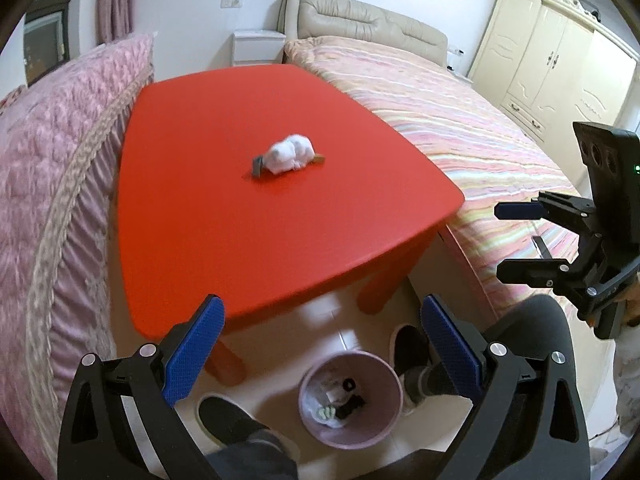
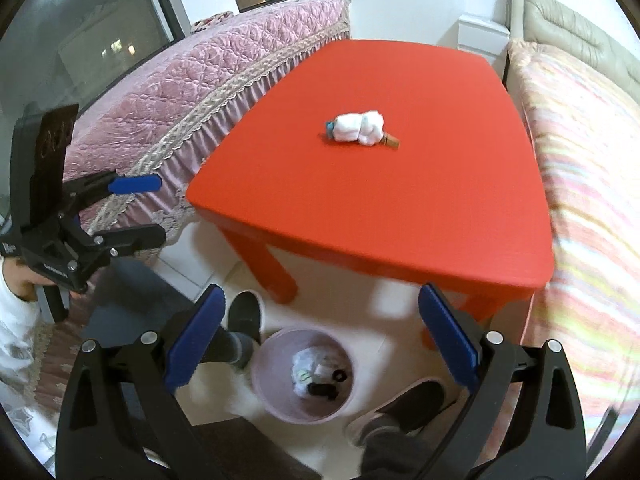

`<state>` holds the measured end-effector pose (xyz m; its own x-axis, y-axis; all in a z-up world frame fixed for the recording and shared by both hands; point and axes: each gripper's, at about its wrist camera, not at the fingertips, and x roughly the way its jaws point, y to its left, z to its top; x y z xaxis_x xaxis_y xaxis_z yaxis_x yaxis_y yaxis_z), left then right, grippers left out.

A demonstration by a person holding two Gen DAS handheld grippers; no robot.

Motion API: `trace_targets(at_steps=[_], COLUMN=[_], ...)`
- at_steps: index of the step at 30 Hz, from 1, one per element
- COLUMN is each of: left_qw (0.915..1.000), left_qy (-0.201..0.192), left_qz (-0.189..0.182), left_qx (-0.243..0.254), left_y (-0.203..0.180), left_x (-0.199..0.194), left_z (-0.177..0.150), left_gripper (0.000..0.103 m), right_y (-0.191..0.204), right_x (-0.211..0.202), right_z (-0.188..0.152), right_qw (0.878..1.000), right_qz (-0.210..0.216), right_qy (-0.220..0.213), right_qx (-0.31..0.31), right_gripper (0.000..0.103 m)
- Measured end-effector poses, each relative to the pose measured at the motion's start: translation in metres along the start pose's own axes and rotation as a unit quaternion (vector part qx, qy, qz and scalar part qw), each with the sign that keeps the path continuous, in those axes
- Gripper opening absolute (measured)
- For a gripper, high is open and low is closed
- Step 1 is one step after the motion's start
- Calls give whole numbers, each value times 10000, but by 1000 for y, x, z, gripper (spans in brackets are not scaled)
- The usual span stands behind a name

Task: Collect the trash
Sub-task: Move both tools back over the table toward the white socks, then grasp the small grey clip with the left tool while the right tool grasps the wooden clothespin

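A crumpled white tissue wad point(image 1: 290, 152) point(image 2: 360, 126) lies near the middle of the red table point(image 1: 240, 248) point(image 2: 380, 216). A small grey-teal scrap point(image 1: 258, 165) point(image 2: 329, 126) sits at one end of it and a brown scrap point(image 1: 319, 159) point(image 2: 391, 141) at the other. On the floor in front of the table stands a pink waste bin point(image 1: 348, 440) point(image 2: 298, 414) holding white paper and black bits. My left gripper point(image 1: 322, 304) point(image 2: 160, 210) is open and empty above the bin. My right gripper point(image 2: 320, 292) point(image 1: 506, 240) is also open and empty, short of the table's near edge.
A pink quilted bedspread point(image 1: 60, 160) borders the table's left side and a striped bed point(image 1: 460, 120) its right. A person's dark slippers point(image 1: 228, 420) point(image 1: 408, 352) flank the bin. A white nightstand point(image 1: 256, 46) and a cream wardrobe point(image 1: 560, 60) stand behind.
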<state>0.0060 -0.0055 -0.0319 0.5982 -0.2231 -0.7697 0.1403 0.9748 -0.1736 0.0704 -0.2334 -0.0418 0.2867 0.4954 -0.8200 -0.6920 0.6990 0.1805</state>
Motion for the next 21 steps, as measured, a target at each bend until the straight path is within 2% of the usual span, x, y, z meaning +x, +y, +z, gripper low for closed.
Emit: trace_targets(at_steps=[7,12,21], left_qw=[10000,9998,9983], left_qy=[2,146,392], left_qz=[-26,-49,-80], left_qx=[64,161,423], left_y=[31,48,73], left_x=[22,44,88], left_z=[42,67,102], left_gripper=[95,95,95], right_y=[-27,-44,-66], right_x=[21,42,96], right_z=[50,85,126], right_qw=[9996,9982,9921], right_qz=[16,-32,-43], right_qy=[8,56,435], right_qx=[-289,-602,-1177], right_gripper=[96,96,96])
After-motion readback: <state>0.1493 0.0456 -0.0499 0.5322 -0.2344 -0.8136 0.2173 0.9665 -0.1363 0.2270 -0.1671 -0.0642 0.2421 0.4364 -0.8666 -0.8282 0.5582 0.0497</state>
